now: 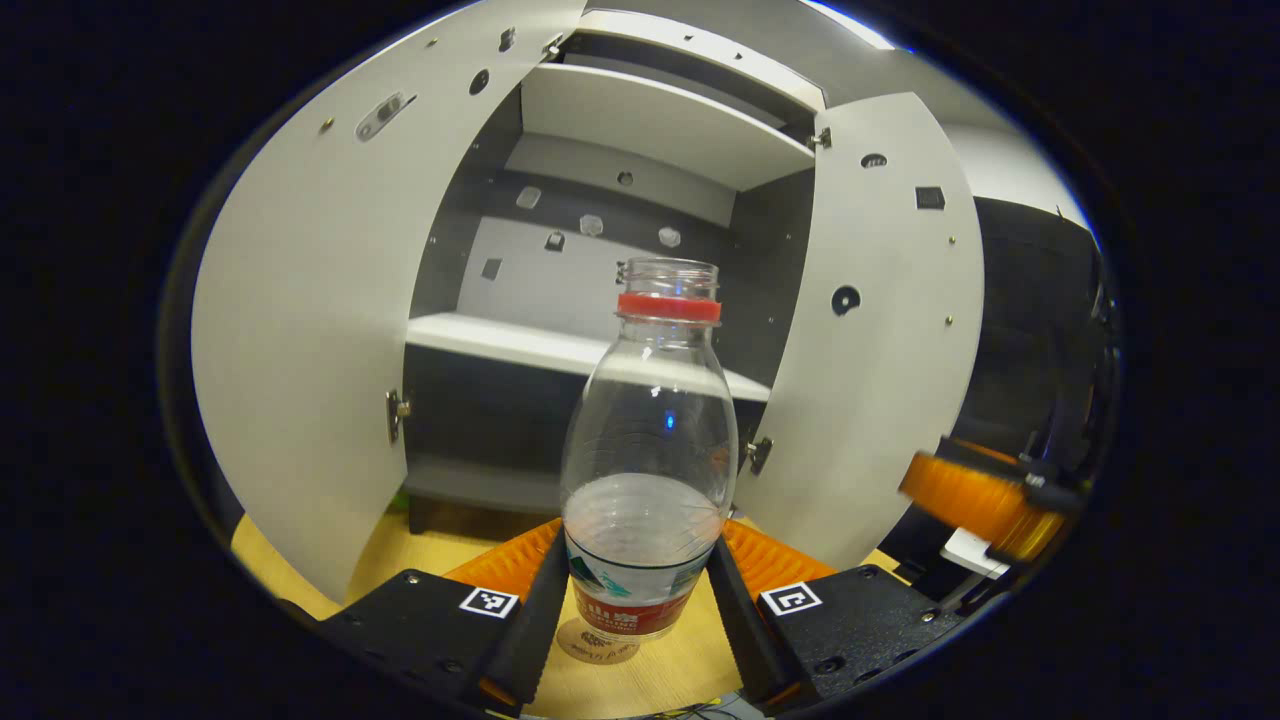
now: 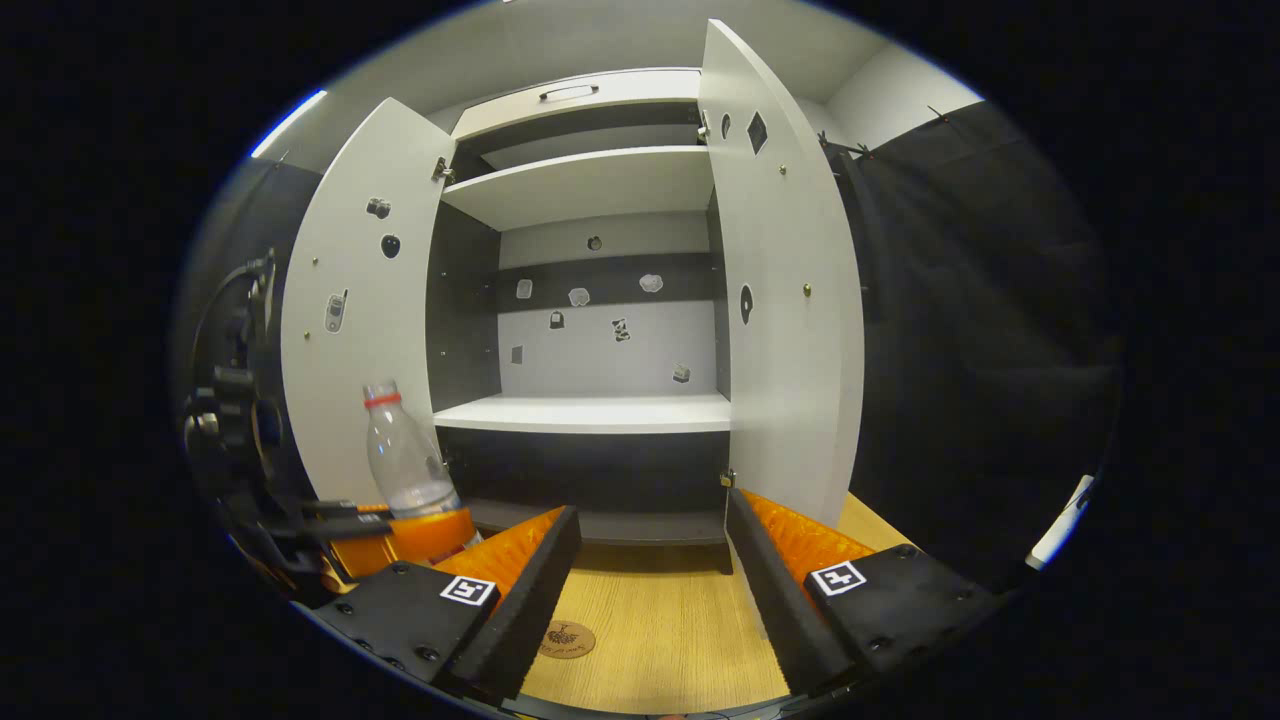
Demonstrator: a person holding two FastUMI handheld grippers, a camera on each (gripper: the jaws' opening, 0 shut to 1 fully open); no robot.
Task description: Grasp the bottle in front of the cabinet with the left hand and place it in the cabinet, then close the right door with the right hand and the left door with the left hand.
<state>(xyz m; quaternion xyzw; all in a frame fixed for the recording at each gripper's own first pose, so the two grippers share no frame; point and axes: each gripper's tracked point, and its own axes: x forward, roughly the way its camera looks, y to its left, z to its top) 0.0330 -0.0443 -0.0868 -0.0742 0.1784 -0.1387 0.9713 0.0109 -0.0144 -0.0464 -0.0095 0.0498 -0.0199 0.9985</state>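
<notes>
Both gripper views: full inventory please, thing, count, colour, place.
bottle: 1, clear with red neck ring, no cap, a little water; upright on the table before the cabinet, between the left gripper's fingers
cabinet: 1, white shelves, dark inside; on the table
doors: 2, white, both open
round mark: 1, brown, on the table
table: 1, light wood
left gripper: 1, shut on the bottle
right gripper: 1, open, before the cabinet

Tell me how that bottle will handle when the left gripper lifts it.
The bottle looks like thin clear plastic, so it may flex or dent under a hard squeeze. It appears mostly empty, probably light. It has no cap, and it is tall and narrow, so it could tip easily. The left gripper closes low on it.
</notes>
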